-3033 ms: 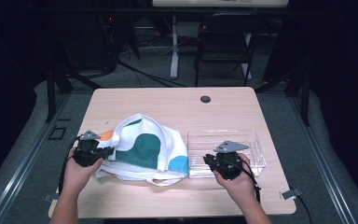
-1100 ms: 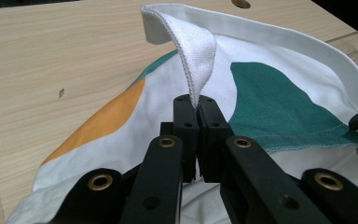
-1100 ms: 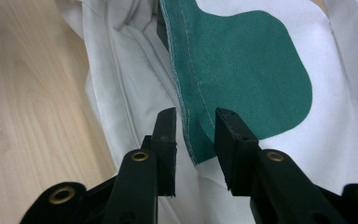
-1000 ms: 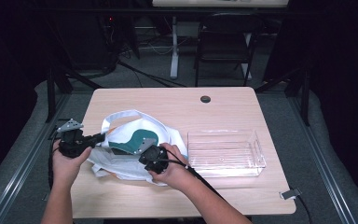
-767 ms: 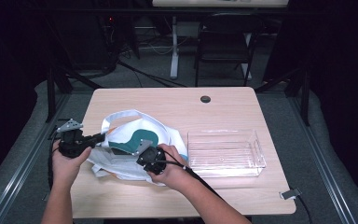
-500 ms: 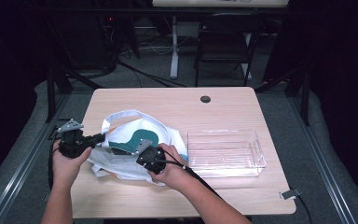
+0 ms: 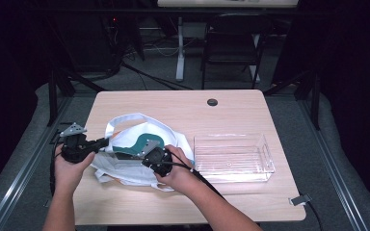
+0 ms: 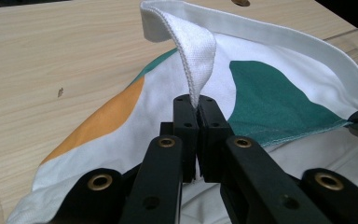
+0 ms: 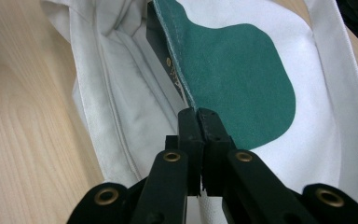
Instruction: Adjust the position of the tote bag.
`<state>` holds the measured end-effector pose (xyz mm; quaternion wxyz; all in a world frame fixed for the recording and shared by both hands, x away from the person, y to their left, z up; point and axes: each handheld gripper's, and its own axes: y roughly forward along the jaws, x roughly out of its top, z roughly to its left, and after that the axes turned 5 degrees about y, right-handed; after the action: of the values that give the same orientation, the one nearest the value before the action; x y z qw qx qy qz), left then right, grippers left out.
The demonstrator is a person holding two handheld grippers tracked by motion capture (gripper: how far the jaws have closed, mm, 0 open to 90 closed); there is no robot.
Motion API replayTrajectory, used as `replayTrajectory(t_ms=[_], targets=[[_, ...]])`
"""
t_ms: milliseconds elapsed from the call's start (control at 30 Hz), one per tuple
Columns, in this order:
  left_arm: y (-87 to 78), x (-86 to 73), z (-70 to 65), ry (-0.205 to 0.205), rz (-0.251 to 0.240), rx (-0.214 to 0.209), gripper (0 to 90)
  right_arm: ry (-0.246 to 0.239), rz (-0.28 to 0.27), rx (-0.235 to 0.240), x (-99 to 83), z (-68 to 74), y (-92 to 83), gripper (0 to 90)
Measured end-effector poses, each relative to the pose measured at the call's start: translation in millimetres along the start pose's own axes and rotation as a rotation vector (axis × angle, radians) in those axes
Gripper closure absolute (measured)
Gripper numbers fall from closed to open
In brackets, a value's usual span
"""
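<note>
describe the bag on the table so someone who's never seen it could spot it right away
On the light wooden table, look at the left half, beside the clear plastic bin on the right. There lies a white cloth tote bag with teal and orange patches and white strap handles. It is the only soft, crumpled thing there, pinched by both tongs.

right gripper moved from clear tray to bag, jaws just closed on bag's green edge
</note>
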<state>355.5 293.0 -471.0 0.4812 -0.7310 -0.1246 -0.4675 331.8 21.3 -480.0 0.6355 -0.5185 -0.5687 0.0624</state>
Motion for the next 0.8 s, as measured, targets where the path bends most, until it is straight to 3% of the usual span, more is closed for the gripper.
replayTrajectory(t_ms=[400, 467, 800], targets=[[2.0, 0.2, -3.0, 0.03, 0.017, 0.004, 80.1, 0.025, -0.023, -0.003, 4.8, -5.7, -7.1, 89.3], [1.8, 0.3, -3.2, 0.033, 0.006, -0.01, 72.7, 0.026, -0.027, -0.007, 6.8, -7.9, -9.8, 89.4], [-11.0, 1.6, -2.0, 0.028, -0.05, 0.001, 60.1, 0.029, -0.041, -0.017, 14.0, -14.0, -16.6, 89.4]])
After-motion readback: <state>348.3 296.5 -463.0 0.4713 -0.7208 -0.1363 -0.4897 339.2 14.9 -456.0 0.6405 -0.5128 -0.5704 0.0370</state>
